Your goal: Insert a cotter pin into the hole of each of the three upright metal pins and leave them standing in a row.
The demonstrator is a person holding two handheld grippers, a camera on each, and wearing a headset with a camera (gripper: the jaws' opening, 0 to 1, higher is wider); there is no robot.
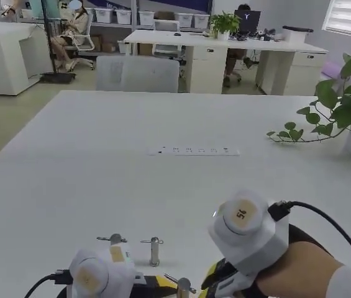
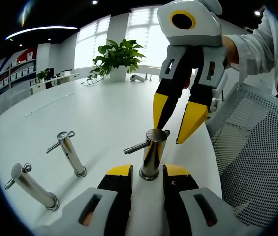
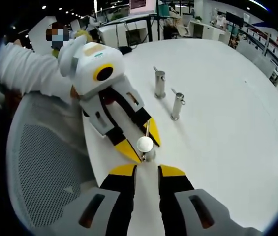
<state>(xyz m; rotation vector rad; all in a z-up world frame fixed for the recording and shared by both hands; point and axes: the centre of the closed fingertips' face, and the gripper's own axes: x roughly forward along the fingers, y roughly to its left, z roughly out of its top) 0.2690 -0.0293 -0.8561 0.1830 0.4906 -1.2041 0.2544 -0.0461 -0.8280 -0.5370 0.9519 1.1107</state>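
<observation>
Head view shows white table (image 1: 132, 174) (office desks (image 1: 274, 46) beyond) bearing three pins (image 1: 154, 250).

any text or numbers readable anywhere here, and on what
"54": round yellow sticker on top of the white right hand-held gripper, turned sideways.
Too small to read: markings on the white power strip on the white table.
Blurred: pale sticker on the white left hand-held gripper.

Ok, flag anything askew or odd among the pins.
Nothing stands out. The near pin, middle pin and far pin stand upright, each with a cotter pin through its top. The near one sits between the left gripper's open jaws.
</observation>
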